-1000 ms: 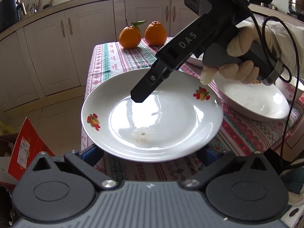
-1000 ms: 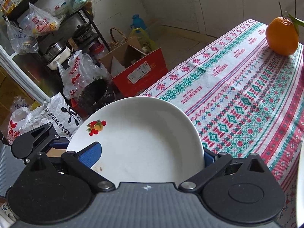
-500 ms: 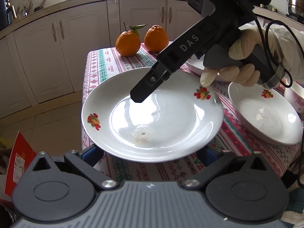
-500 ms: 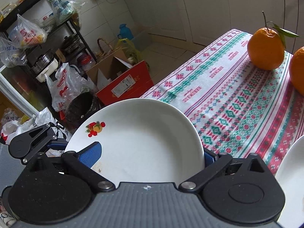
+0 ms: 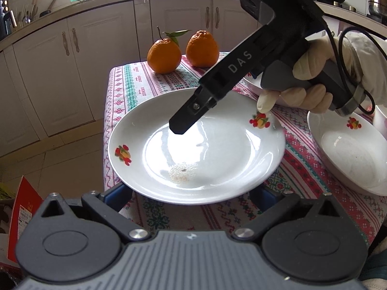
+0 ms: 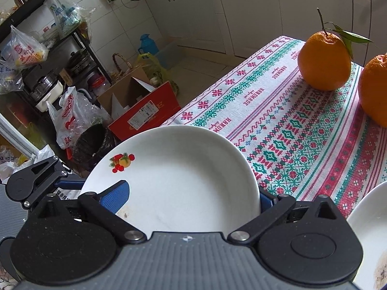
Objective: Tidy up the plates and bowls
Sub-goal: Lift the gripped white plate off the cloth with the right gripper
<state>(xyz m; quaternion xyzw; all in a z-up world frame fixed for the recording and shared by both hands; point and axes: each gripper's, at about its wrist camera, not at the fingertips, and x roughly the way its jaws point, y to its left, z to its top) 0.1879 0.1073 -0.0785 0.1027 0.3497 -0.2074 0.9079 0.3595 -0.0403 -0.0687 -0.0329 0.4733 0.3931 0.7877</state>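
Observation:
A white plate with fruit motifs [image 5: 198, 149] is held over the table's near-left corner; it also shows in the right wrist view [image 6: 174, 181]. My left gripper [image 5: 191, 193] has its blue pads under the plate's near rim, one on each side. My right gripper [image 6: 191, 198] has one blue pad [image 6: 116, 195] above the plate and the other below its rim. From the left wrist view the right gripper's black finger [image 5: 191, 116] reaches over the plate's middle. A second white plate [image 5: 350, 154] lies on the table at right.
Two oranges [image 5: 164, 55] stand at the table's far end on the patterned cloth [image 6: 302, 125]. Another dish rim [image 5: 254, 82] shows behind the right gripper. A red cardboard box [image 6: 145, 111], bags and a shelf stand on the floor left of the table. White cabinets lie beyond.
The plate, held by both grippers, has moved toward the table's far end: the oranges have come nearer. The second plate has shifted right in the left view.

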